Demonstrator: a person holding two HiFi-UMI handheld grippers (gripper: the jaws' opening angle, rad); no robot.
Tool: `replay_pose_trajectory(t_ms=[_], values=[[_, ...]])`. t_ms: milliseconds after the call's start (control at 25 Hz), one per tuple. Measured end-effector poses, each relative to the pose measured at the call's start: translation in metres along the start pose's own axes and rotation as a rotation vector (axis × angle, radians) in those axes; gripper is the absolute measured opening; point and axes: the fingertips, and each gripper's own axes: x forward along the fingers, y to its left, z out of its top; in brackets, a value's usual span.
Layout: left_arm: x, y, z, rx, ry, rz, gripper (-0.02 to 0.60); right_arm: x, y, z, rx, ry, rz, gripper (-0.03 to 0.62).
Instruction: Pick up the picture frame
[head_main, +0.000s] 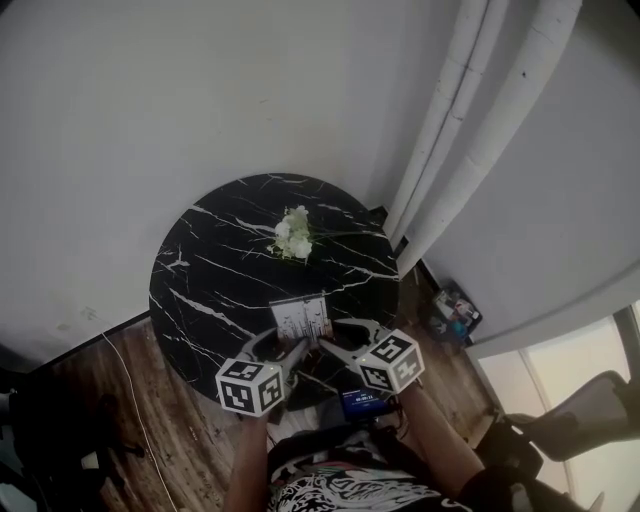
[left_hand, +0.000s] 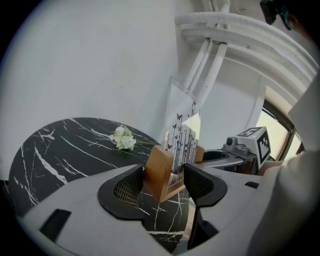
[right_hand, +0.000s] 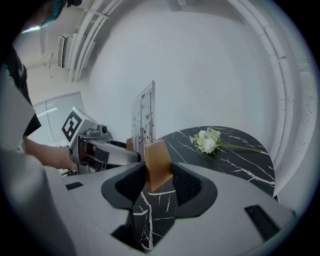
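The picture frame (head_main: 301, 320) is a clear pane printed with black stems and butterflies, standing in two wooden end blocks. It hangs just above the near edge of the round black marble table (head_main: 210, 260). My left gripper (head_main: 283, 352) is shut on the left wooden block (left_hand: 159, 172), its pads pressing both faces. My right gripper (head_main: 334, 347) is shut on the right wooden block (right_hand: 158, 166) in the same way. The pane (left_hand: 181, 125) rises upright above the jaws and shows edge-on in the right gripper view (right_hand: 144, 117).
A small bunch of white flowers (head_main: 293, 234) lies on the far side of the table. White pipes (head_main: 470, 120) run down the wall at the right. A cable (head_main: 130, 390) trails over the wooden floor at the left, and clutter (head_main: 452, 310) sits by the wall.
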Motion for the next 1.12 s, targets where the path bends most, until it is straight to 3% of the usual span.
replay_pose_trajectory(t_ms=[160, 1120], values=[[-0.002, -0.006, 0.005, 0.023, -0.007, -0.008, 0.265, -0.006, 0.0, 0.004, 0.0, -0.013, 0.001, 0.172], [-0.002, 0.006, -0.012, -0.049, 0.022, -0.012, 0.265, 0.006, 0.004, -0.011, 0.028, 0.048, 0.013, 0.169]])
